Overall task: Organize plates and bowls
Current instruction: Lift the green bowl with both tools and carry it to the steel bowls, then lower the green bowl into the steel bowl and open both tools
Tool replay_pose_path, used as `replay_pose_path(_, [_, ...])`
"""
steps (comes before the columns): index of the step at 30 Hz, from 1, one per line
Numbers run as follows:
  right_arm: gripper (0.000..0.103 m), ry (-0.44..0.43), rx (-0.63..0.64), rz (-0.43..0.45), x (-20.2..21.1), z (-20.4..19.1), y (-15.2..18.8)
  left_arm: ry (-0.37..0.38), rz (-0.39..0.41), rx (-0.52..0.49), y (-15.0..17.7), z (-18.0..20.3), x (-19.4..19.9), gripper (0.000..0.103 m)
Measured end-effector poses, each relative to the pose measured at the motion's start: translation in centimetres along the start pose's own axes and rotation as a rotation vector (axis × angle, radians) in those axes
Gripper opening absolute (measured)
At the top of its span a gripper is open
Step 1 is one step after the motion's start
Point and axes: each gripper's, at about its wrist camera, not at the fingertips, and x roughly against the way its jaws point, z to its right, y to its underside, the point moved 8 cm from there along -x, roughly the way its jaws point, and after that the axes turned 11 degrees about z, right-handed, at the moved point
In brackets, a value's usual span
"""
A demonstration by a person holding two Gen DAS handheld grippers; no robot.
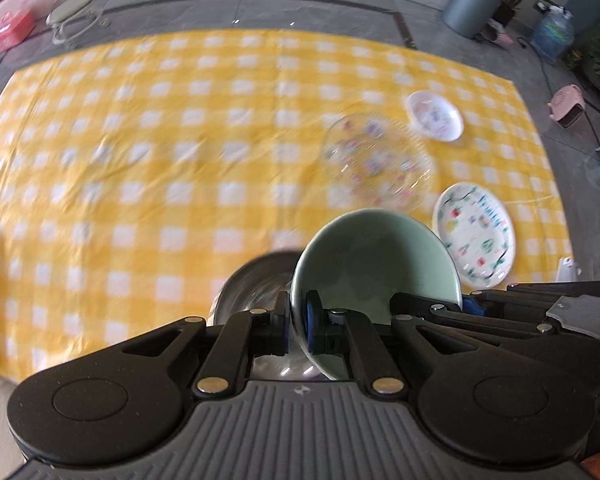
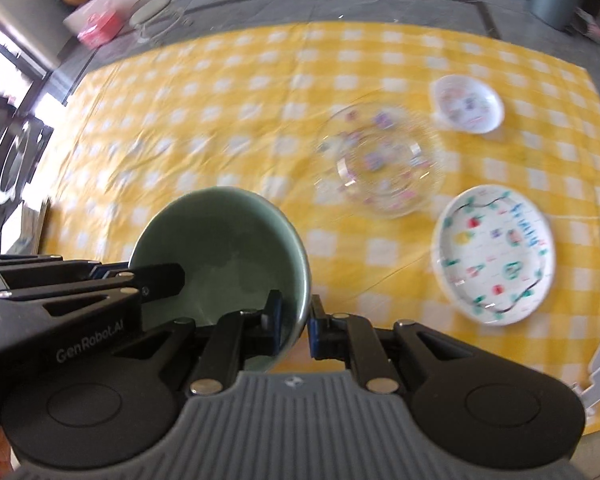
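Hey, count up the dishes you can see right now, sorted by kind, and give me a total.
Green bowl, held at its rim by both the left gripper and the right gripper: 1
Metal bowl, partly hidden behind the green one: 1
Clear glass plate: 1
White patterned plates, small plate and larger plate: 2
Total: 5

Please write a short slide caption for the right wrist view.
Both grippers, right gripper and left gripper, clamp the pale green ceramic bowl above the yellow checked tablecloth.
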Motion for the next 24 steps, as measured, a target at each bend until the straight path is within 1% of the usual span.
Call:
replay_pose_path(4, [0.011,-0.011,0.029,-0.035,-1.4,-2.2,1.8,0.008,-0.024,0.048,1.3,-1.9,-1.0,0.008])
replay_pose_path(7, [0.01,-0.029,0.03,-0.042,-2.7,-2.2,2.5,0.033,-0.014,0.08,1.5,-2.8,-1.9,0.007])
replay_pose_path(11, [0.01,-0.035,0.006,-0.073,-4.7,-1.8,3.0,0.048,-0.039,0.104,2.2,-4.1,-2.7,0.007])
replay_pose_path(16, [0.01,-0.02,0.02,-0.092,-6.0,-2.2,3.1,0.051,-0.063,0.113,2.9,-4.7,-3.8,0.007])
replay_pose_path(20, [0.01,-0.013,0.031,-0.099,-6.3,-2.3,3.2,0.048,-0.072,0.102,3.3,-4.8,-4.2,0.007])
replay_pose_path(24, [0.011,-0.007,0.056,-0.099,-6.5,-2.5,3.2,0.044,-0.064,0.087,3.2,-4.9,-4.2,0.007])
